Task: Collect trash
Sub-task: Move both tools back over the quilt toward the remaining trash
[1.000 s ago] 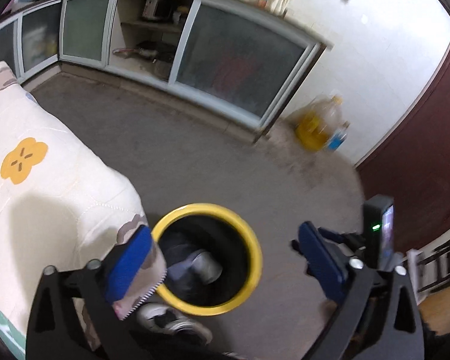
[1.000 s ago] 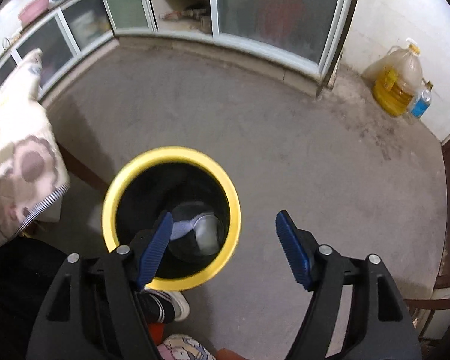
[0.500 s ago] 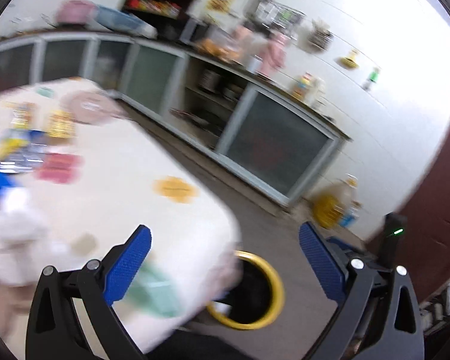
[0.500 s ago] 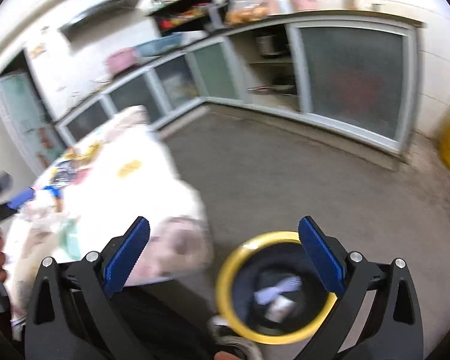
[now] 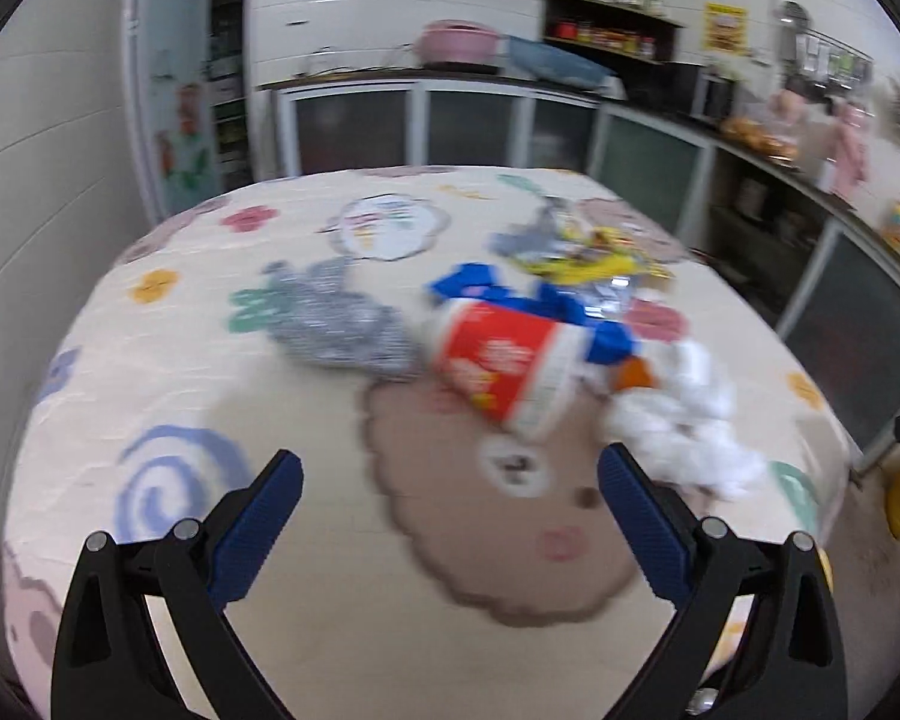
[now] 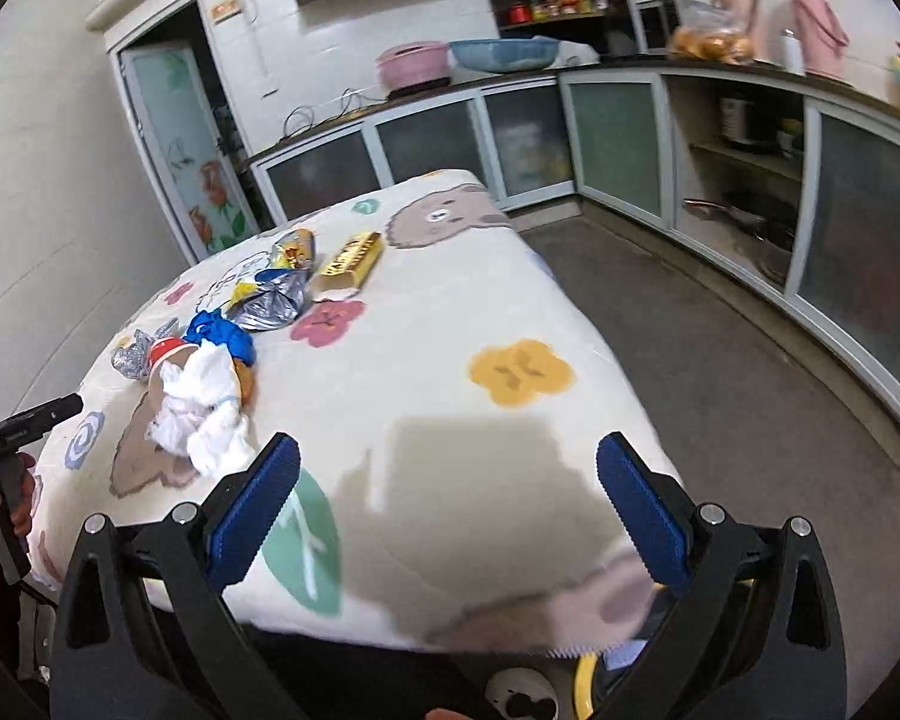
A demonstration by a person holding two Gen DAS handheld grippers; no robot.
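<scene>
While both tongs gape empty, the left tongs (image 5: 450, 483) sit below the tipped red-and-white paper cup (image 5: 501, 363); the right tongs (image 6: 448, 468) are lower right of it.

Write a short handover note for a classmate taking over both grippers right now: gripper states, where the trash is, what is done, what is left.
Left gripper: open, empty, pointed at the table's trash pile.
Right gripper: open, empty, over the table edge.
On the table: red paper cup, white tissue wad, blue wrapper, silver bag, gold snack box, grey foil.
Done: nothing held now.
Left: collect all these pieces.
</scene>
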